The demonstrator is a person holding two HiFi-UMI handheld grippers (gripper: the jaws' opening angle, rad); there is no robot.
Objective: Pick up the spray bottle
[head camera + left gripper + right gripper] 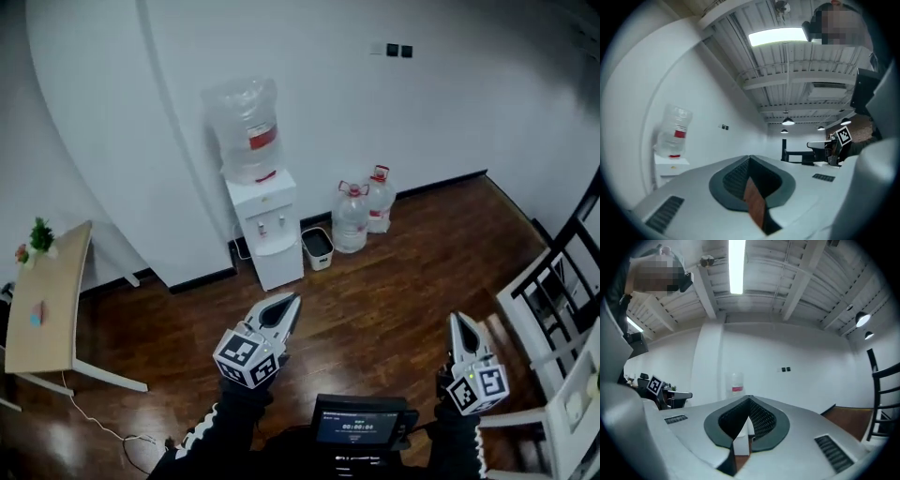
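Note:
No spray bottle shows in any view. My left gripper [289, 302] hangs level over the wooden floor, just in front of the water dispenser, and its jaws meet at the tips with nothing between them [750, 158]. My right gripper [457, 322] is held level further right, near the chairs, also shut and empty [750, 398]. In each gripper view the other gripper's marker cube shows off to the side. A small pink and blue item [37, 314] lies on the table at the left, too small to identify.
A white water dispenser [269, 230] with a large bottle [248, 127] stands against the wall. Beside it are a small bin [318, 247] and two water jugs [352, 217]. A wooden table [58, 281] with a plant [39, 234] is at left, chairs [553, 309] at right.

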